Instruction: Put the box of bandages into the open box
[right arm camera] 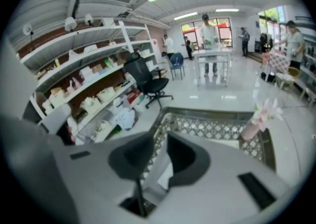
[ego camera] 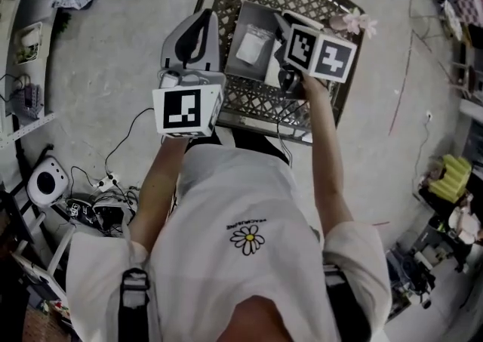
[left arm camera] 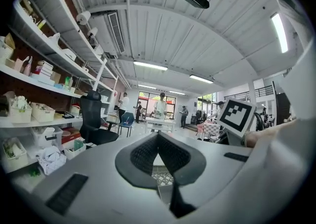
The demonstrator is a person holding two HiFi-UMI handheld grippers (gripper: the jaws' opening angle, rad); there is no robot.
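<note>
**Slab at the right jaws, open box at nine o'clock**

The right gripper hangs over the bronze lattice metal table, at the right-hand edge of the dark grey open box. Its jaws stand part-way in, leaving a narrow gap. In the right gripper view a pale, narrow slab shows in that gap and runs on under the left jaw. Whether the pads bear on it cannot be told.

I take this slab to be the white flat box of bandages, seen edge-on. In the head view it stands just beside the right gripper's tips, with its long axis running roughly twelve to six, close to the line of the jaws. This reading is uncertain, because a white packet lies on the dark grey open box's floor and could be the bandages instead.

From the right gripper, the floor of the dark grey open box lies at about nine to ten o'clock, very near. The coming move therefore looks like a short carry sideways to the left, with little reach forward.

The left gripper is off the table's left edge, at nine o'clock of the dark grey open box. Its jaws are pressed together at the tips with nothing between them. The right gripper is plainly the nearer one to the work.
</note>
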